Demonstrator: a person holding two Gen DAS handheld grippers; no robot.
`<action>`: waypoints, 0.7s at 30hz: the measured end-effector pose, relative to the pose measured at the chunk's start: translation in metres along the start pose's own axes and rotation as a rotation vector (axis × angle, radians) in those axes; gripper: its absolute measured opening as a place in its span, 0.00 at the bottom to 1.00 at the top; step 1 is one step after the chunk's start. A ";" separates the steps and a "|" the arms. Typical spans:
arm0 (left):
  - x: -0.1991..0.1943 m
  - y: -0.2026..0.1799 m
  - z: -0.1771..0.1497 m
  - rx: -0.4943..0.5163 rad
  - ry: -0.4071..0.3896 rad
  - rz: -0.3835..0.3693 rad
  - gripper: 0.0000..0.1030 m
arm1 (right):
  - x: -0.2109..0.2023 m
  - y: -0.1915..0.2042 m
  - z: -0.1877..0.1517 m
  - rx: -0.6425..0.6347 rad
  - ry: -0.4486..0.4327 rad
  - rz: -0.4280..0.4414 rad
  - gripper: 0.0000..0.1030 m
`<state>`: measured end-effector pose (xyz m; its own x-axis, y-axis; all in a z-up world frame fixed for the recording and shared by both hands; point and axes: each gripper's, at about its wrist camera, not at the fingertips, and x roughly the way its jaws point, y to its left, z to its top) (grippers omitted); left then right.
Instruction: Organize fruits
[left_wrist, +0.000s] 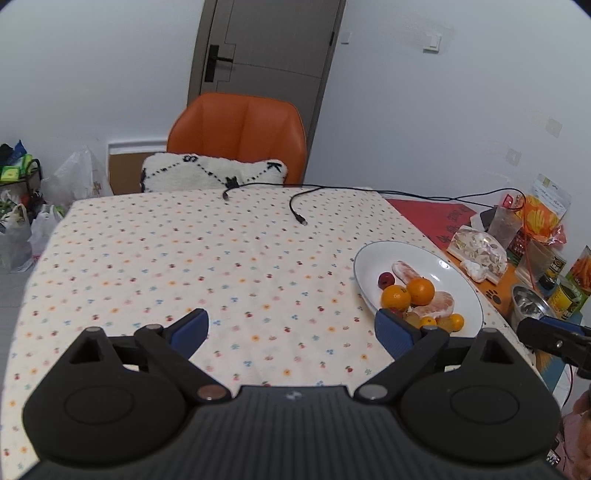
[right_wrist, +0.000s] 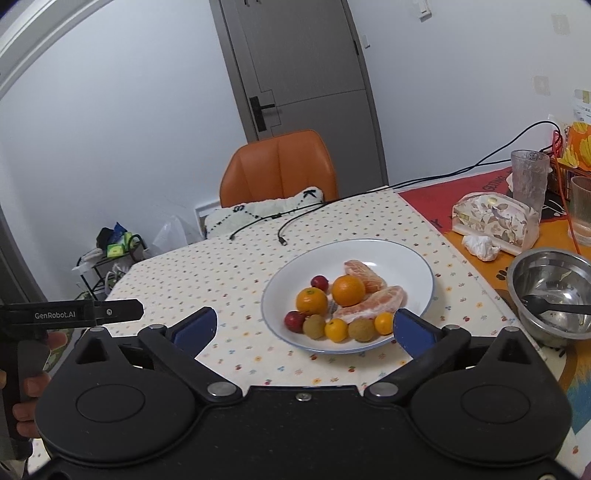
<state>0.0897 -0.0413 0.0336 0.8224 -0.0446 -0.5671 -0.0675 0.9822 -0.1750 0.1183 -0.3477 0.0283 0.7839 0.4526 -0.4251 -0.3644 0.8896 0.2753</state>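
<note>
Fruits sit gathered on a white plate (right_wrist: 413, 258) with a thin blue rim, on the spotted tablecloth (right_wrist: 229, 273), just ahead of the right gripper (right_wrist: 304, 325), whose blue-padded jaws stand spread wide with nothing between them. The left gripper (left_wrist: 291, 330) is likewise released and empty, hovering over bare cloth with the plate off to its right. Nearest the right gripper lie the small pieces: a dark red fruit (right_wrist: 294, 320), two dull brown rough-skinned balls that look like longans (right_wrist: 314, 326), and two glossy kumquats (right_wrist: 336, 329). Behind them rest a pale pink peeled pomelo segment (right_wrist: 373, 303), soft and membranous, then two round waxy oranges (right_wrist: 348, 290), a second segment (right_wrist: 364, 275) and another small red fruit (right_wrist: 320, 283). Since nothing is gripped yet, the step in hand is probably choosing a first piece; I would start with a front-row fruit, coming down over it with the pads on either side and closing gently, because the little round ones may roll or squirt out, and the pomelo would bruise under a hard squeeze. The pieces touch one another, so a finger should slip into a gap rather than shove the neighbours. To the right stand a dented steel bowl (right_wrist: 554, 280) holding a black spoon (right_wrist: 546, 304), a floral tissue holder (right_wrist: 495, 219) and ribbed glasses (right_wrist: 528, 177). Farther off, black cables (right_wrist: 295, 218) trail across the cloth before an orange chair (right_wrist: 277, 166) and a grey door (right_wrist: 303, 66).
</note>
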 end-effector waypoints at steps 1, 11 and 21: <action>-0.004 0.001 0.000 0.002 -0.005 0.006 0.93 | -0.002 0.001 0.000 0.000 0.000 0.007 1.00; -0.038 0.010 -0.006 0.011 -0.030 0.036 0.93 | -0.026 0.019 -0.005 -0.027 0.007 0.063 1.00; -0.067 0.005 -0.015 0.078 -0.049 0.036 0.93 | -0.046 0.028 -0.013 -0.004 0.032 0.115 1.00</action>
<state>0.0259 -0.0359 0.0584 0.8472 -0.0016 -0.5312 -0.0553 0.9943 -0.0912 0.0656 -0.3425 0.0447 0.7202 0.5536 -0.4181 -0.4534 0.8318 0.3203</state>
